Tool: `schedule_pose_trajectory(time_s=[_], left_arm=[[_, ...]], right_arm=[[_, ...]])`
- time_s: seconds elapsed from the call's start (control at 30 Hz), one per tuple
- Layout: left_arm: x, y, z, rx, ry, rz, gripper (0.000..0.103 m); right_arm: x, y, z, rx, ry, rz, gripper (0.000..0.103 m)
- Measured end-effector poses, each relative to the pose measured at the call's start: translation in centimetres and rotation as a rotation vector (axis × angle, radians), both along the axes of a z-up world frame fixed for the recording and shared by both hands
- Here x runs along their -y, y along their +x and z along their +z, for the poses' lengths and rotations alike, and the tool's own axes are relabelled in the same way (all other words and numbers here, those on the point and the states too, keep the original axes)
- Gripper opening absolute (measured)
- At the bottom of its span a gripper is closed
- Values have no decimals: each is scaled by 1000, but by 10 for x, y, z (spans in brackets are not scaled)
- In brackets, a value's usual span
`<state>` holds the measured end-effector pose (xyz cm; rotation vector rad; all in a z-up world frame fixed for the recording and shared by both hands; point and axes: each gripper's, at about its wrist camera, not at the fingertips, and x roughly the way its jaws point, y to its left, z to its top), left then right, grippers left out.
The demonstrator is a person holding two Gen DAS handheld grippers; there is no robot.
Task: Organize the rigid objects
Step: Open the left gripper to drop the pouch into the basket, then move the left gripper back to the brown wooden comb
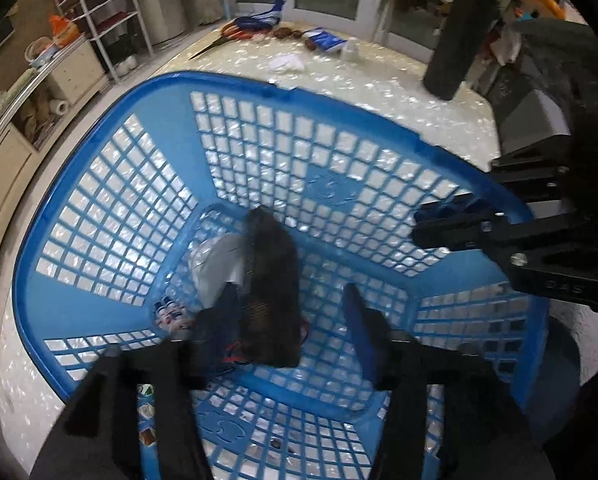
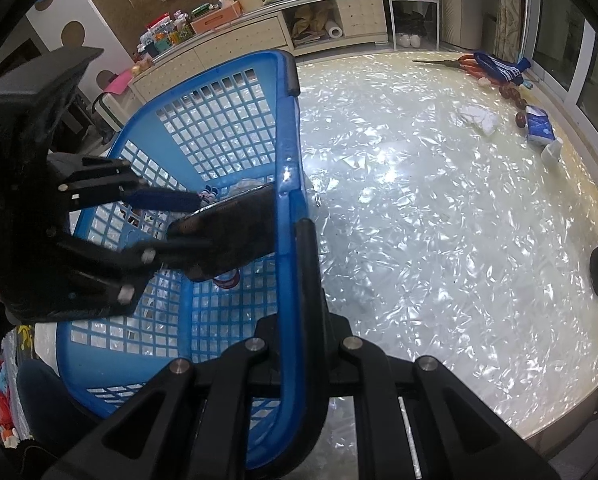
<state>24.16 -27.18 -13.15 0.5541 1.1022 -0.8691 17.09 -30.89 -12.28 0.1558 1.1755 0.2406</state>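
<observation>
A blue lattice basket (image 1: pixel 111 184) stands on a pearly white table (image 1: pixel 399 92). My left gripper (image 1: pixel 289 320) hangs inside it, jaws open, with a dark oblong object (image 1: pixel 271 292) between the fingers, apparently loose and blurred. Below it lie a white item (image 1: pixel 215 264) and small printed packets (image 1: pixel 171 312). My right gripper (image 2: pixel 295 240) is shut on the basket's rim (image 2: pixel 289 184); it shows at the right of the left wrist view (image 1: pixel 451 232). The right wrist view shows the left gripper (image 2: pixel 187 220) and the dark object (image 2: pixel 235 236).
At the table's far edge lie scissors (image 1: pixel 235 34), a blue-white cloth (image 1: pixel 263 18), brown round items (image 1: pixel 287 33), a blue tissue pack (image 1: pixel 325 40) and crumpled white paper (image 1: pixel 287 62). A dark cylinder (image 1: pixel 459 40) stands at the right. Shelves and cabinets (image 1: pixel 51 80) line the wall.
</observation>
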Motion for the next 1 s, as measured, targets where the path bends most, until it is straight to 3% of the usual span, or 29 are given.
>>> schedule_pose_trajectory(time_s=[0.13, 0.33, 0.7, 0.83, 1.0], left_arm=[[-1, 0, 8, 35, 10, -1, 88], [-12, -1, 37, 67, 12, 17, 98], [-50, -23, 86, 142, 85, 46, 98], [-80, -28, 103, 110, 80, 99, 98], [-135, -24, 115, 84, 93, 232, 98]], right_arm=[[0, 0, 0, 2, 6, -1, 8], [1, 1, 0, 3, 7, 3, 8], [-1, 2, 0, -1, -7, 18, 8], [-1, 3, 0, -4, -10, 22, 8], [-2, 4, 1, 1, -21, 30, 8]])
